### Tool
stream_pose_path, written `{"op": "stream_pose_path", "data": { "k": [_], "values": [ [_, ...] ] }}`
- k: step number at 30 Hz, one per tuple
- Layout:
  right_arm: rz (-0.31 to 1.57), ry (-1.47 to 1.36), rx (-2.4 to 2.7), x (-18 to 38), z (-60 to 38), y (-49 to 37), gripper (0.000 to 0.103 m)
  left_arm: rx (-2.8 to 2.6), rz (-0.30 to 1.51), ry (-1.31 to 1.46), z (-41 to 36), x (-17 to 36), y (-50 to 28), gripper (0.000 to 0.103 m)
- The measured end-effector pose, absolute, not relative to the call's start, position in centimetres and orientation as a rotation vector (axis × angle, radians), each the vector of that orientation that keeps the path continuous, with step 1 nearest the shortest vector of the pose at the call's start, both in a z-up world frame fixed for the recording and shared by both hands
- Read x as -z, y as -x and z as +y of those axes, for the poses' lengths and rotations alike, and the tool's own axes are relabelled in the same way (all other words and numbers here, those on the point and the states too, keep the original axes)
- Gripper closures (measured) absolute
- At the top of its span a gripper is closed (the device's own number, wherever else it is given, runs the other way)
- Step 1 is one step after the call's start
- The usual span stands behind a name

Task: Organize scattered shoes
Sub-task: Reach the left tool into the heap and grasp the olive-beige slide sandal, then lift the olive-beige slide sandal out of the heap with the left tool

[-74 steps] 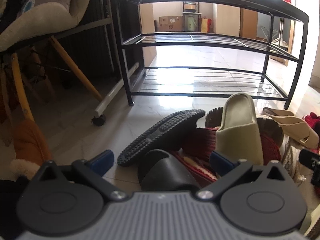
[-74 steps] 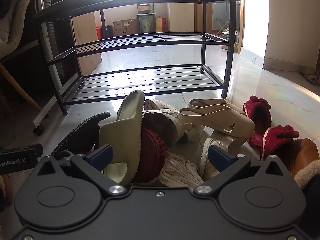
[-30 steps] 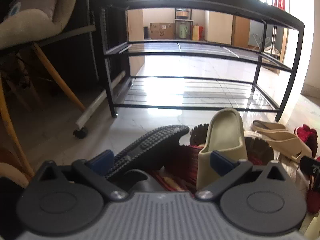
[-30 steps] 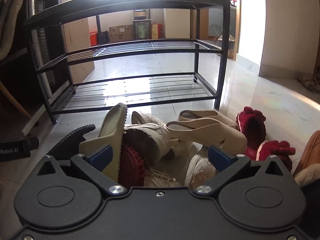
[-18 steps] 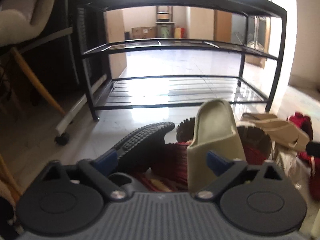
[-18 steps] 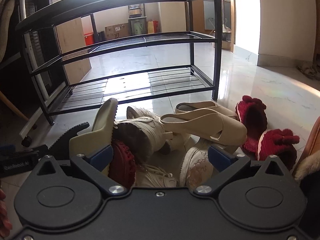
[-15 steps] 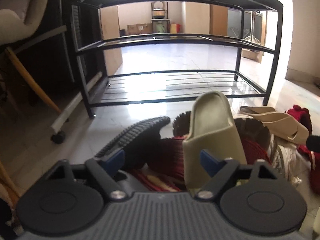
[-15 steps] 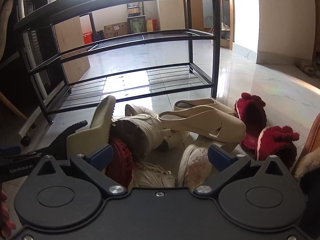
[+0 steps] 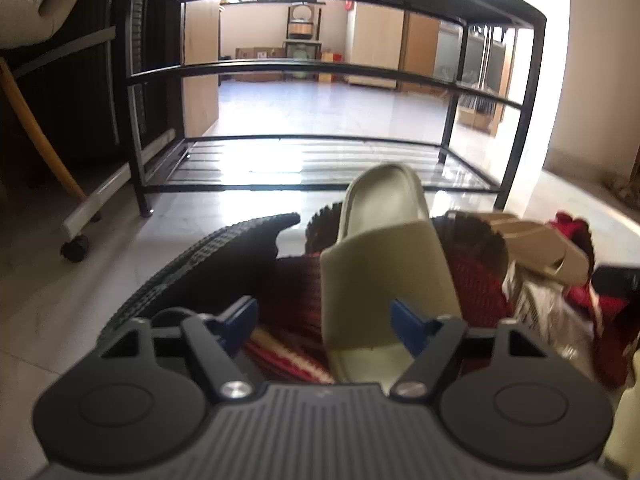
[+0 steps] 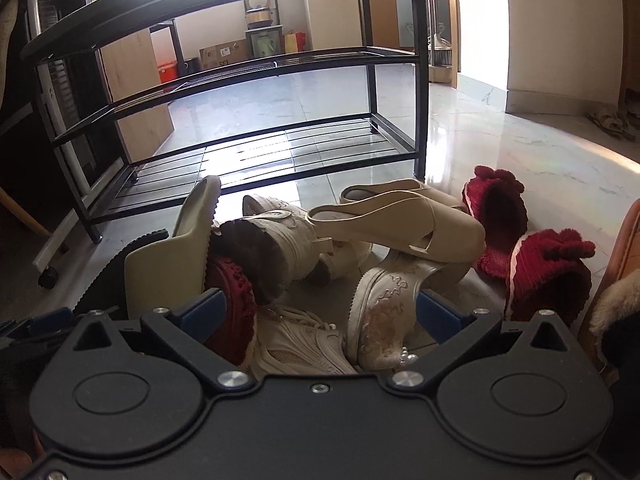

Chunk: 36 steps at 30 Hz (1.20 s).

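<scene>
Left gripper (image 9: 326,320) spread around olive slide (image 9: 384,264) — floor beyond.

Pale, glossy tiled floor (image 10: 520,148), streaked with window glare. Directly on it, a black metal shoe rack (image 10: 256,68) with slatted shelves, standing just behind a heap of shoes. In the heap: a black slipper (image 9: 208,260) sole-up at the left, an olive slide (image 9: 384,256) propped on edge, a beige wedge sandal (image 10: 400,220) across white sneakers (image 10: 288,240), red fuzzy slippers (image 10: 520,236) at the right. Left of the rack, a white castor leg (image 9: 92,216).
</scene>
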State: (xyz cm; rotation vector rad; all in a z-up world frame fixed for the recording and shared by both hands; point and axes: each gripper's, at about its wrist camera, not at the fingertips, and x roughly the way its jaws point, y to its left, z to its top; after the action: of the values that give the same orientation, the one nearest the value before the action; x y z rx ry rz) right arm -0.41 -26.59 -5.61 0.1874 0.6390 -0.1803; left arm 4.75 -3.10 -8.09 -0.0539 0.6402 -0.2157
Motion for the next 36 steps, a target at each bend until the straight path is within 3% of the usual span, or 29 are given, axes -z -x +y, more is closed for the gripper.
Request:
{"op": "stream_pose_path", "data": {
  "k": [1, 3, 4, 14, 36],
  "values": [
    [0.639, -0.19, 0.181, 5.7, -26.6, 0.4, 0.0, 0.22, 0.64, 0.06, -3.1, 8.2, -4.7, 0.015],
    [0.639, -0.194, 0.182, 5.8, -26.6, 0.5, 0.0, 0.23, 0.639, 0.071, -3.1, 8.5, -4.7, 0.002],
    [0.639, -0.197, 0.182, 5.8, -26.6, 0.5, 0.0, 0.22, 0.613, 0.079, -3.0, 8.5, -4.6, 0.001],
    [0.644, -0.217, 0.19, 6.6, -26.9, 0.6, 0.0, 0.261, 0.63, 0.288, -3.6, 8.1, -9.0, 0.0],
    [0.677, -0.256, 0.226, 9.1, -28.7, 0.4, 0.0, 0.337, 0.639, 0.215, -6.4, 12.0, -11.8, 0.002]
  ]
}}
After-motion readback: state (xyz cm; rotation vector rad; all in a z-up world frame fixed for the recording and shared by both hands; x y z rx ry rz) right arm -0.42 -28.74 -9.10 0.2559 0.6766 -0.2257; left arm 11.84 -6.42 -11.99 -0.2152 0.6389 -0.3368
